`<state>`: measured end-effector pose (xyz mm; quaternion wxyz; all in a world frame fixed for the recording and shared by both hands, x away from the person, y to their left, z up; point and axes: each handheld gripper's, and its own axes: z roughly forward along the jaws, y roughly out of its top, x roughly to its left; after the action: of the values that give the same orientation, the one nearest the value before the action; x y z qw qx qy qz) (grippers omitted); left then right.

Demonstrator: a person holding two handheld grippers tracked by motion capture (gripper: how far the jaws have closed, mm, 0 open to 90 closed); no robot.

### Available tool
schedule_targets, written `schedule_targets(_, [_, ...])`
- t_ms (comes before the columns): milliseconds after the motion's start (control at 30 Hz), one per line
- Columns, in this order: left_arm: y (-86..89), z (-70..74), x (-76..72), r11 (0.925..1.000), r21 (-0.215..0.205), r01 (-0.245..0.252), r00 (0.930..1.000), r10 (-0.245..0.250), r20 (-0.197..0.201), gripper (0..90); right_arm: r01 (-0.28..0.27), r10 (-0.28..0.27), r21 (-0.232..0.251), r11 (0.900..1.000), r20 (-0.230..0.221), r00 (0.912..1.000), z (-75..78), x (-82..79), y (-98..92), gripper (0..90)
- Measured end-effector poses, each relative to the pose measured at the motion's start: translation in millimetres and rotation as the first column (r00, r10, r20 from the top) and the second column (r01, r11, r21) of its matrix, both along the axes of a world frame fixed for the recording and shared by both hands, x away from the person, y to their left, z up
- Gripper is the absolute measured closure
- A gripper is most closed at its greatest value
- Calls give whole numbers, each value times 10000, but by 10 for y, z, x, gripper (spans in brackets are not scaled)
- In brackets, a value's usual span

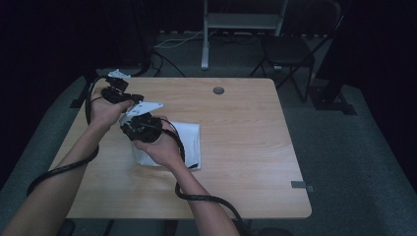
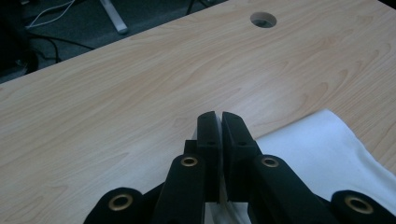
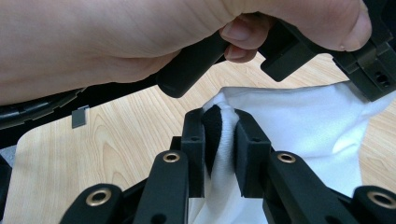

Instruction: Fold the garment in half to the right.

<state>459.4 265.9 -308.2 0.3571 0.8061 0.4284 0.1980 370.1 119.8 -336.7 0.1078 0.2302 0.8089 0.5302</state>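
While you hold the white cloth [image 3: 299, 135] in both grippers above the near-left part of the table [image 1: 246, 147], the main risk is losing one of the two grips. Your right gripper [image 3: 220, 122] is clamped on a bunched ridge of the fabric, which bulges between the pads and stands proud of them; that bite looks shallow, so a sharp pull away from the left hand [image 1: 105, 110] could strip the fold out. Your left gripper [image 2: 218, 122] has its jaws together with hardly a slit between them, and white fabric shows low between the jaw bases, so it probably pinches a thin edge there, though the dim view leaves that uncertain. If that edge is thin, it may creep free unnoticed. The two grippers sit close together, and one could knock the other's cable [image 1: 182, 147] or plate. Cloth: soft, matte, limp, smooth weave, folds in rounded rolls, partly draped onto the table toward the right. Table: pale wood-grain laminate, flat, slick-looking, with a round cable hole [image 2: 263, 19] at the far side. Jaws: black, blocky, hard-edged, with brass-coloured rivets.
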Motion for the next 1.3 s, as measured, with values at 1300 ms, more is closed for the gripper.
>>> schedule_targets(1300, [-425, -49, 2, 9954, -914, 287, 9996, -286, 20, 867, 454, -451, 136, 9989, -168, 9988, -12, -80, -498, 769])
